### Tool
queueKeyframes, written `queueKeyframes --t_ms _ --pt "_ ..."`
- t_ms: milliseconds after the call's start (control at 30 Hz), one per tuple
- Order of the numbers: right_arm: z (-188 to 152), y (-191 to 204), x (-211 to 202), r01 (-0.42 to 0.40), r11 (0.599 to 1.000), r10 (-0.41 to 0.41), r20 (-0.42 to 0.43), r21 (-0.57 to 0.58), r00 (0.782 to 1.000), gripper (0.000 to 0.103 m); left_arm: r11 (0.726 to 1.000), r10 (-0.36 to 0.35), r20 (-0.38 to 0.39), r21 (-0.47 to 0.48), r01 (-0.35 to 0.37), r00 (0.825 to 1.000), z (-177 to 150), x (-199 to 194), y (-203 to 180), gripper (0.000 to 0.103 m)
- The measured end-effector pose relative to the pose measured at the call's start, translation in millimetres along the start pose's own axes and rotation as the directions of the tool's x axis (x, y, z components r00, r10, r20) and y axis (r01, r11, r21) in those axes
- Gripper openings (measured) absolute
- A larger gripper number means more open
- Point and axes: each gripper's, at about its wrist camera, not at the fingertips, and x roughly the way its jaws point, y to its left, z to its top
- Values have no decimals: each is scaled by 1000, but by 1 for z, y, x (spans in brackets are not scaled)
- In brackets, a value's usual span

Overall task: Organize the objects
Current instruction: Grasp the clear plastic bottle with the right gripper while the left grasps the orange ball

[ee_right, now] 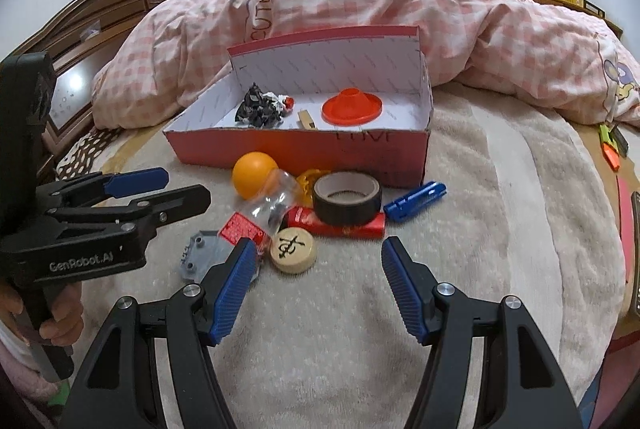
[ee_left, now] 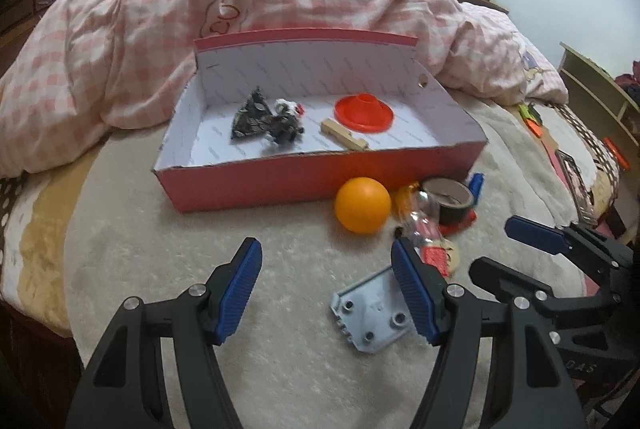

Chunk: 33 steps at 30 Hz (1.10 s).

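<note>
**Left wrist view: both grippers spread wide over a bed of clutter**

The left gripper (ee_left: 326, 293) is seen released, its jaws wide apart above a cream blanket (ee_left: 200, 269), with nothing held between them. A grey plate (ee_left: 368, 321) lies just beside its right pad, partly hidden behind it; contact cannot be told. The right gripper (ee_right: 316, 287) is likewise spread wide and empty, a wooden disc (ee_right: 293, 251) lying just ahead of the gap. Near the disc, a tape roll (ee_right: 347, 203), a red tube (ee_right: 340, 225), a clear bottle (ee_right: 276, 203), a blue clip (ee_right: 416, 205) and an orange ball (ee_right: 253, 173) are clustered against the front wall of a red box (ee_right: 280, 149). Inside the box, a red cone (ee_right: 352, 108), a wooden block (ee_right: 307, 119) and crumpled wrappers (ee_right: 258, 107) are already placed.
</note>
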Motion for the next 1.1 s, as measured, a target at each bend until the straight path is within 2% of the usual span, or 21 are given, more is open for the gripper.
queueKeyframes --t_ms 133,333,533,600,667,900,1100 --pt "1 6 -1 -76 997 77 -8 26 997 66 999 39 5 22 -40 999 -3 0 1 68" --pt "7 23 14 -178 982 181 -43 66 982 66 997 61 -30 -37 -62 998 -14 3 23 68" --pt "13 34 32 -141 989 144 -65 50 987 63 995 62 -41 -74 -65 997 -18 5 36 68" --pt "14 34 34 -123 991 126 -62 47 990 55 996 59 -41 -71 -62 997 -19 5 35 68" --pt "15 32 36 -102 993 105 -60 51 993 43 996 55 -43 -65 -58 998 -20 6 33 68" --pt "12 27 32 -115 993 117 -52 41 992 42 997 44 -52 -55 -47 998 -20 9 26 68" --pt "11 20 11 -109 994 110 -57 21 992 42 998 25 -19 -52 -26 1000 -7 10 17 68"
